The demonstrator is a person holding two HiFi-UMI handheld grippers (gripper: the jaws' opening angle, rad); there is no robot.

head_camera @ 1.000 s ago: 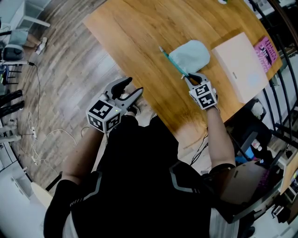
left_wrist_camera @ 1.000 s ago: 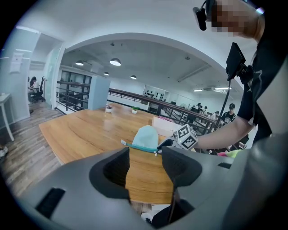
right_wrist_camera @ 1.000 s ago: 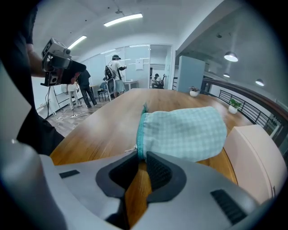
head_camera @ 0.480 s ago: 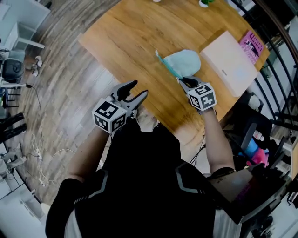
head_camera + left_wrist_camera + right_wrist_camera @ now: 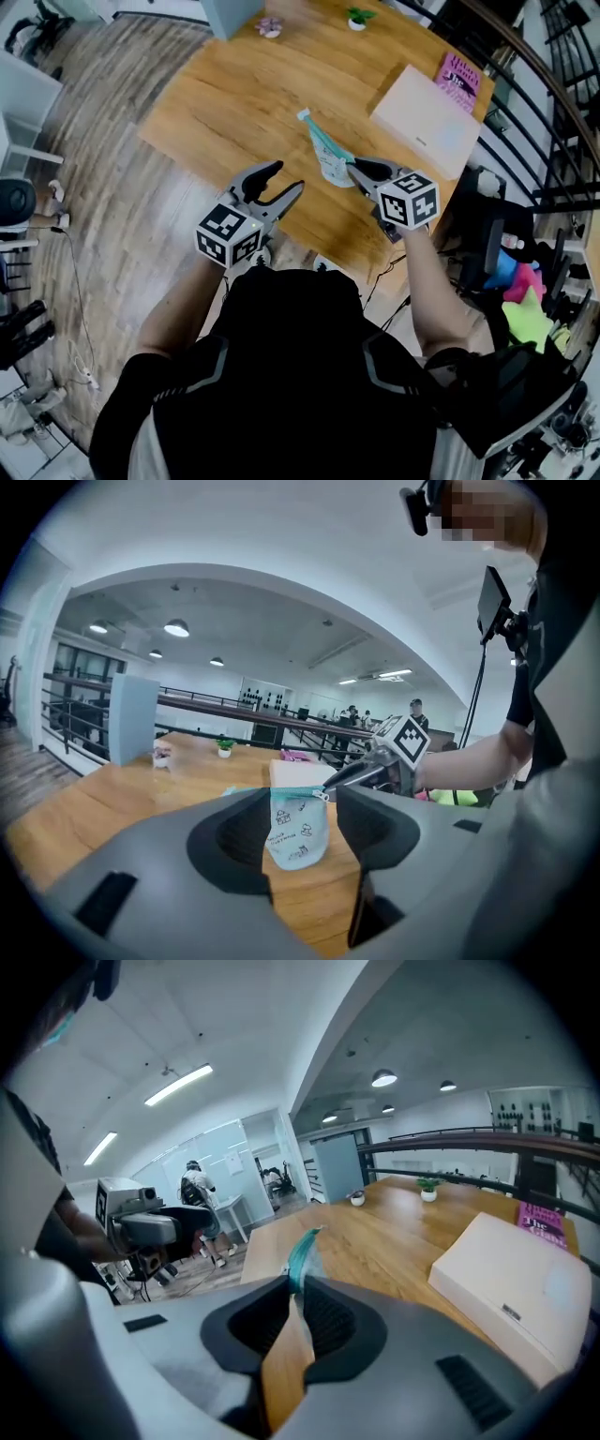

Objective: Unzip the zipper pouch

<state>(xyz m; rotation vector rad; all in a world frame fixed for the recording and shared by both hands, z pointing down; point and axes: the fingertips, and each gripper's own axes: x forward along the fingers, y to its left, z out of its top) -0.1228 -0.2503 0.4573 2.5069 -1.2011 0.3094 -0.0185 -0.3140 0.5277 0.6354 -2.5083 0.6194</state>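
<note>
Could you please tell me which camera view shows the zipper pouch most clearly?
The left gripper view: the zipper pouch hangs face-on from the right gripper, zipper and prints visible. The head view shows it small from above; the right gripper view only edge-on between its jaws.

Zipper pouch (image 5: 328, 157) hangs over near edge of table (image 5: 234, 103), one end btwn jaws of R gripper (image 5: 354, 169), which have just been closing on it. L gripper (image 5: 281, 185) just left of pouch, not touching. Box (image 5: 427, 122) on table, behind-right of pouch; book (image 5: 459, 73) just behind box. Potted plant (image 5: 356, 17) at far edge, small pot (image 5: 270, 26) to its left.
</note>
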